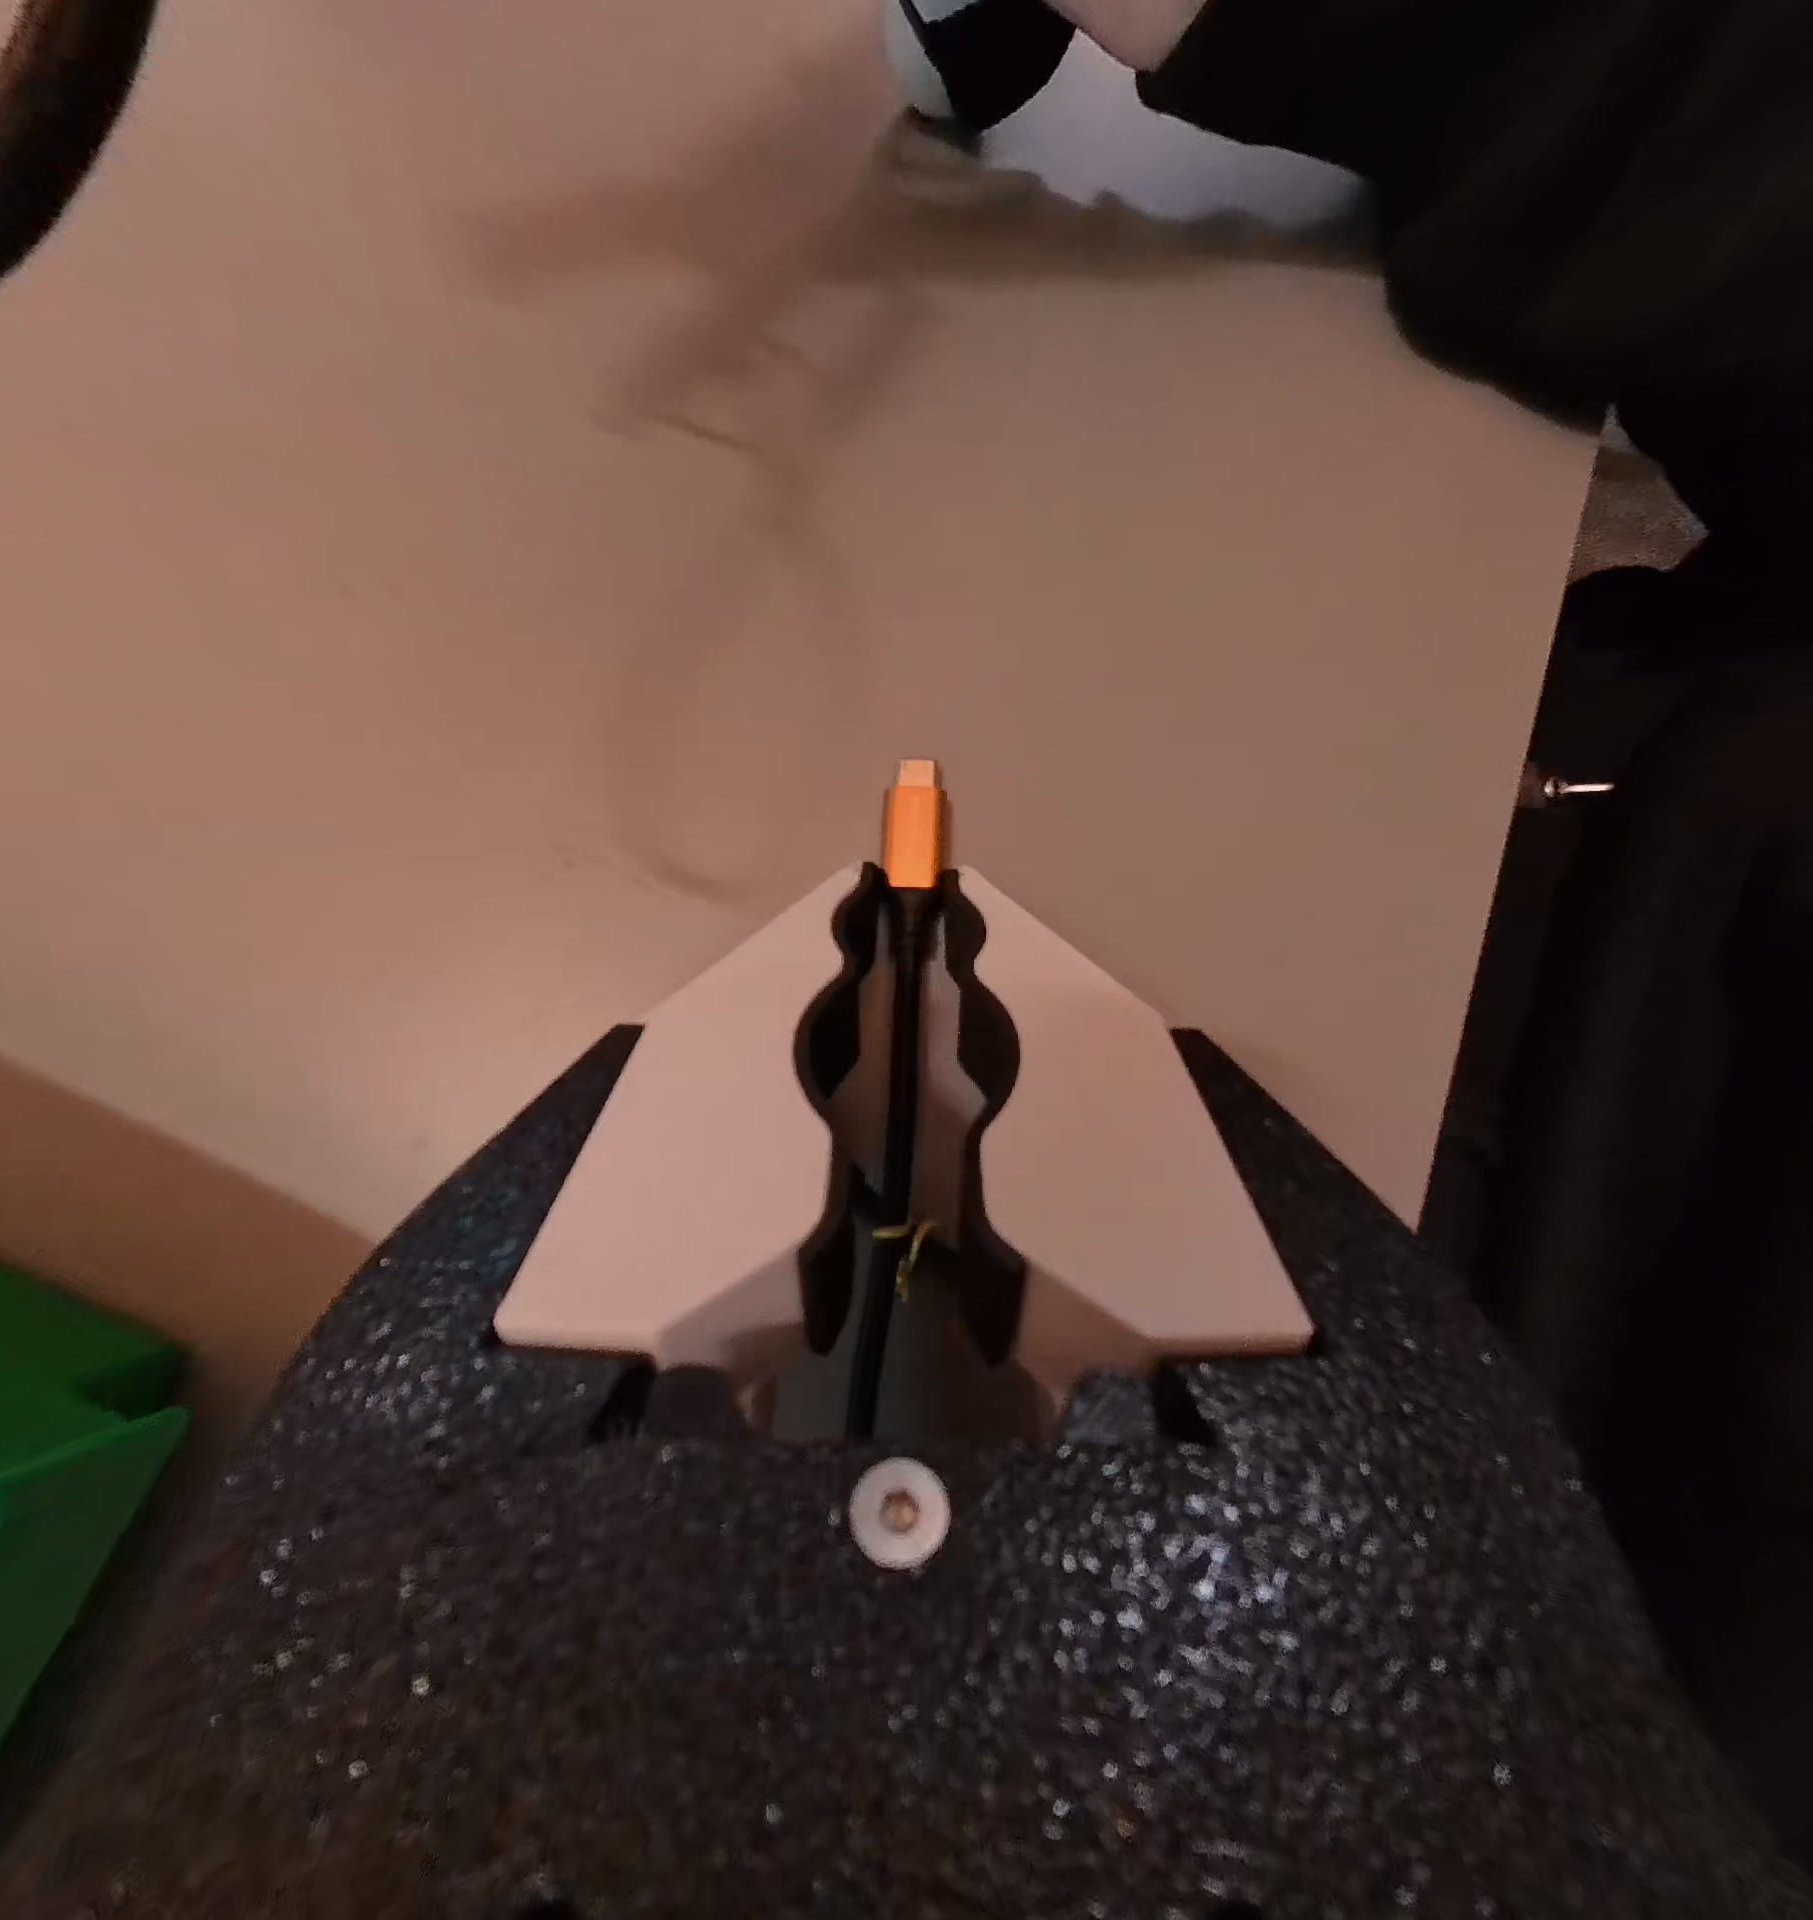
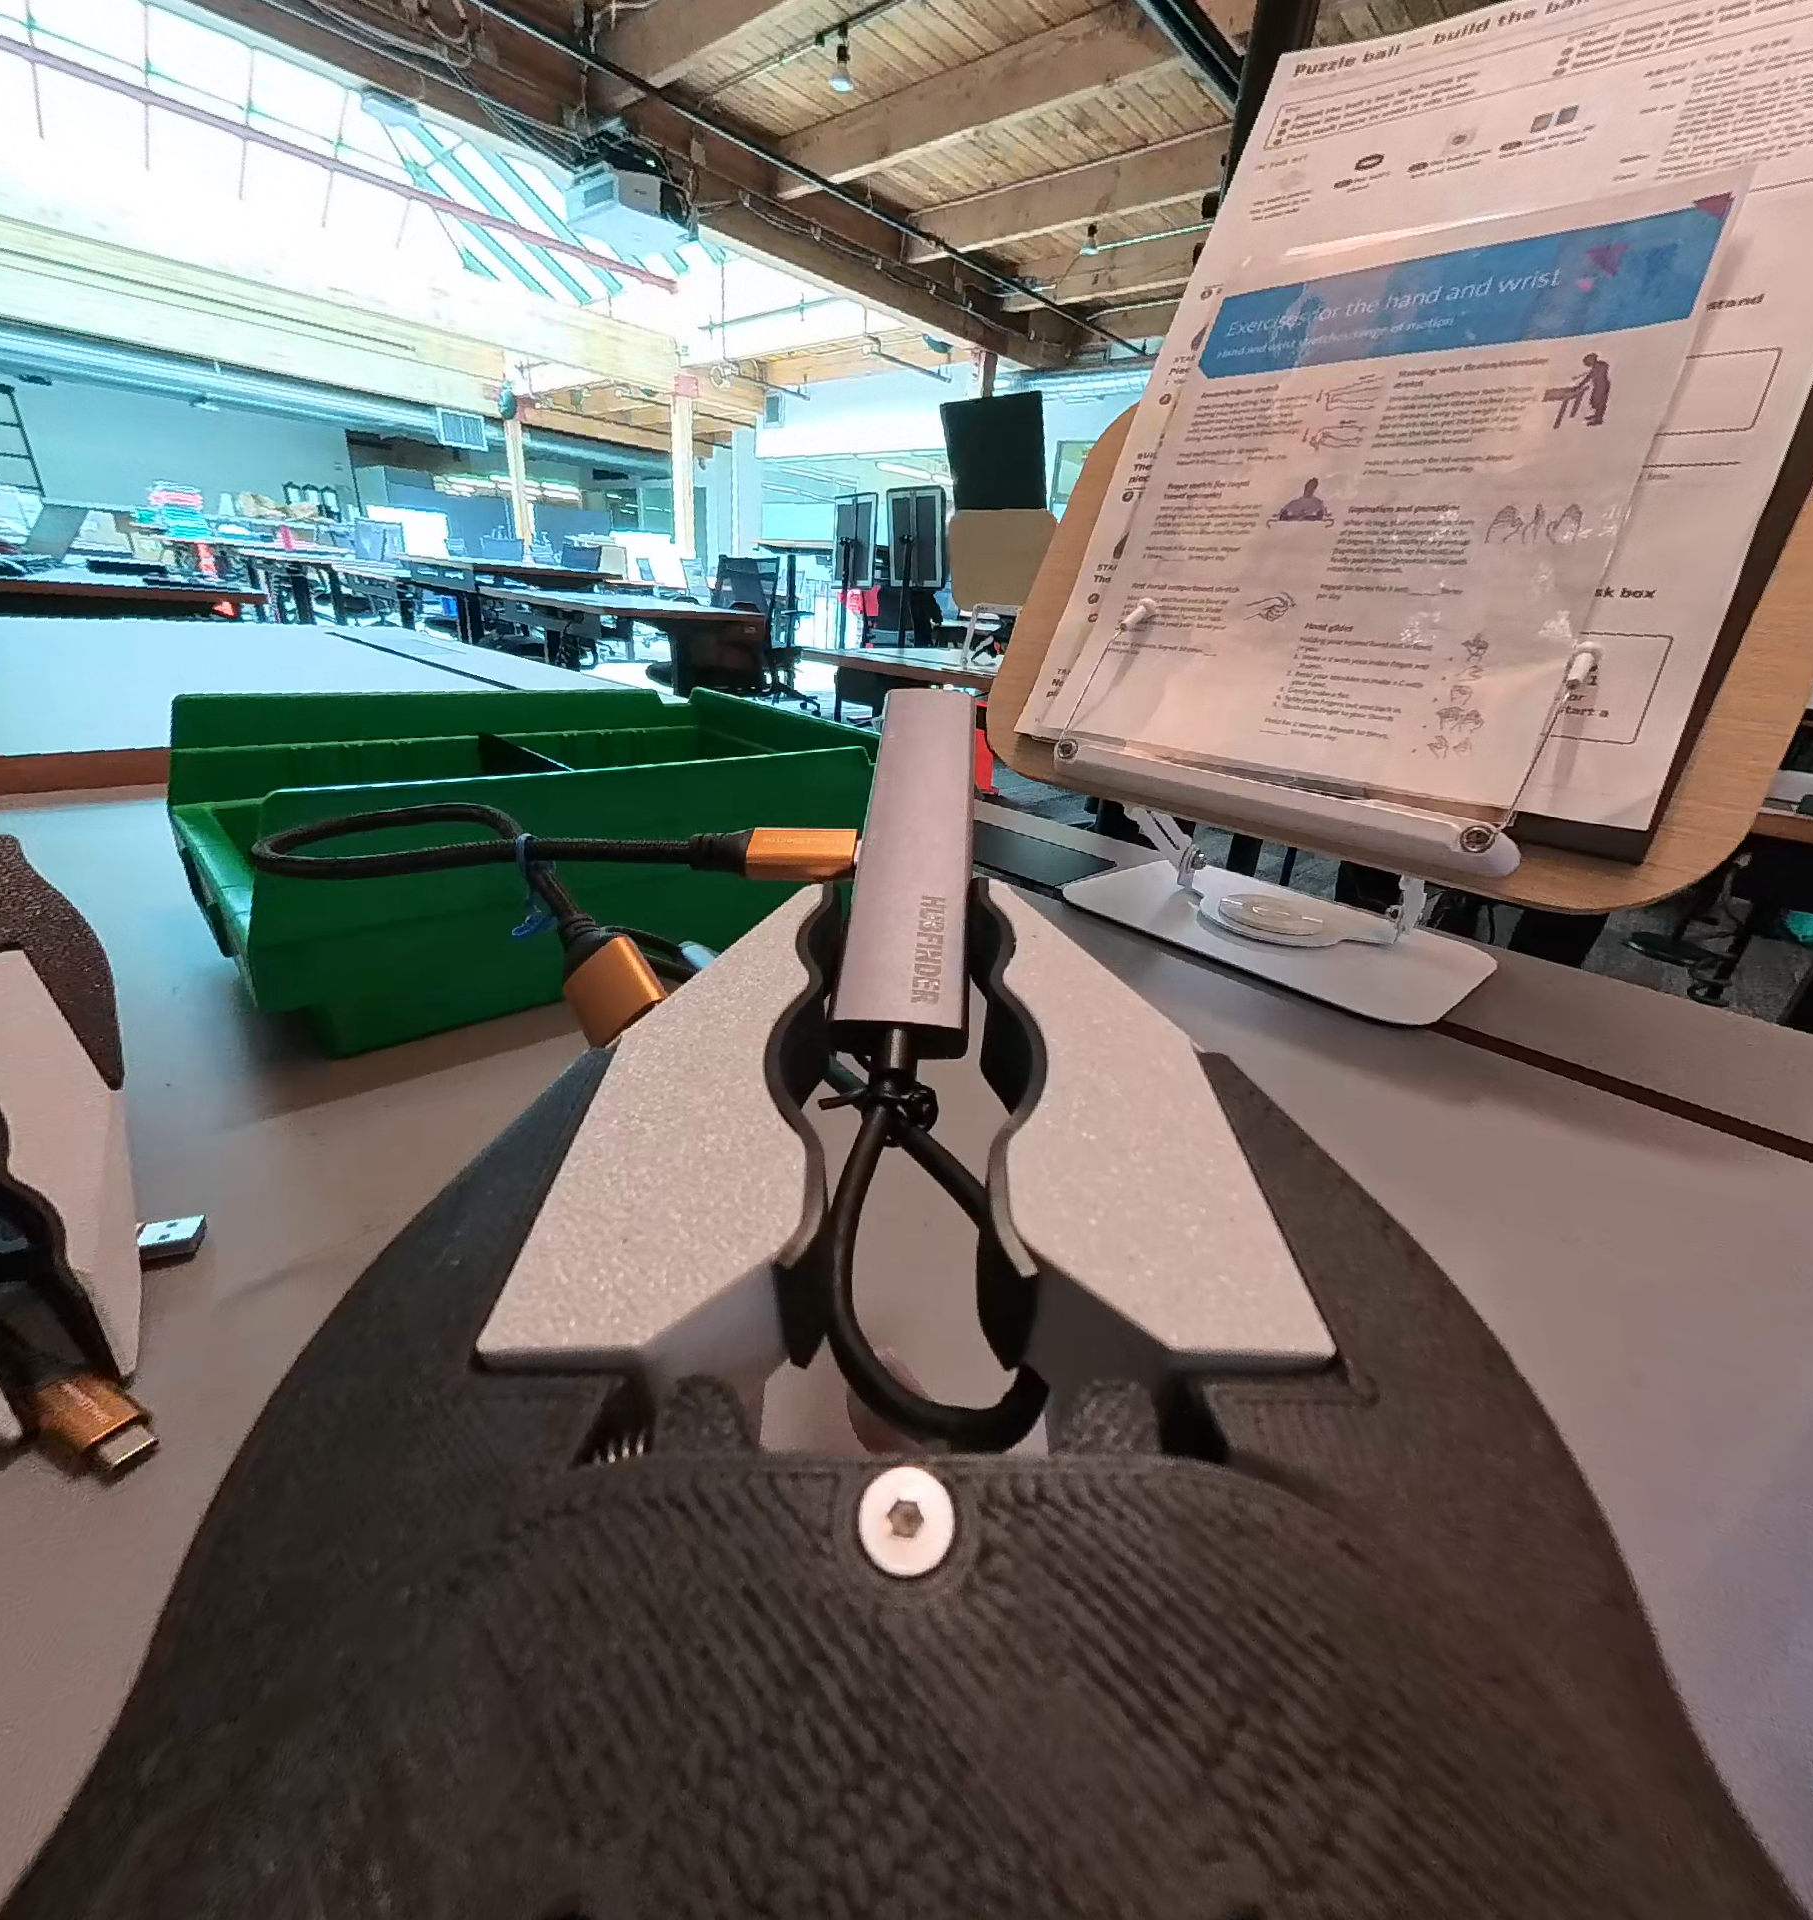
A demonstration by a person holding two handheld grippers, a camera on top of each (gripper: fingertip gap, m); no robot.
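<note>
Left gripper (image 1: 914, 883): closed on a black cable (image 1: 900, 1049) that runs up between its fingers; the cable's orange plug (image 1: 916, 836) sticks out past the fingertips, metal tip forward, over the pale table (image 1: 362, 623).
Right gripper (image 2: 907, 904): clamped on a slim grey USB hub (image 2: 907, 831), which stands nearly upright between the fingers and rises above their tips.
Hub's own lead (image 2: 881, 1226): a short black loop, tied, hanging in the gap behind the hub.
Second cable (image 2: 486, 842): black, braided, its orange plug (image 2: 777, 847) pushed into the hub's left side; its other orange plug (image 2: 616, 987) hangs lower, near the right gripper's left finger.
Green bin (image 2: 445, 831): on the table behind the hub, with dividers inside.
Stand (image 2: 1297, 831): to the right, holding printed sheets.
Other gripper: the left one shows at the left edge of the right wrist view, a plug poking from it.
</note>
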